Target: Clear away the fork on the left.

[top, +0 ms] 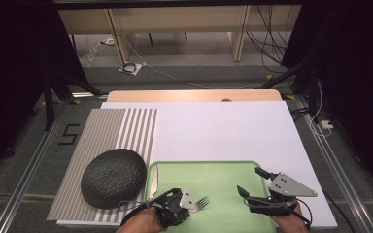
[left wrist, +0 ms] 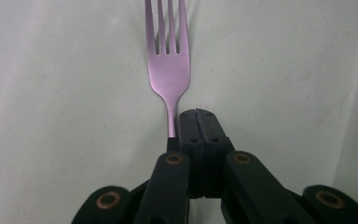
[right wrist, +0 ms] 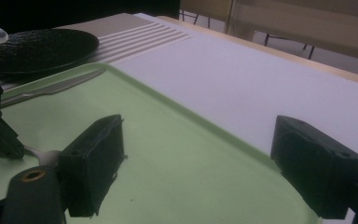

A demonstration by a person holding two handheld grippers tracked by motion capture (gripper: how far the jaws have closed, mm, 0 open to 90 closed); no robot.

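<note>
Nearest the person, the left gripper [top: 187, 201] was clamped tight on the neck of a fork [left wrist: 168, 70], whose tines pointed out over the green tray [top: 223, 170]; the fork's handle ran back under the jaws. No earlier view shows how it got there. The right gripper [top: 252, 182] hovered over the tray's right side with its jaws spread wide and nothing between them. Farther left, a knife [top: 154, 182] lay along the tray's edge, beside a dark plate [top: 113, 177] on a striped mat [top: 126, 126].
</note>
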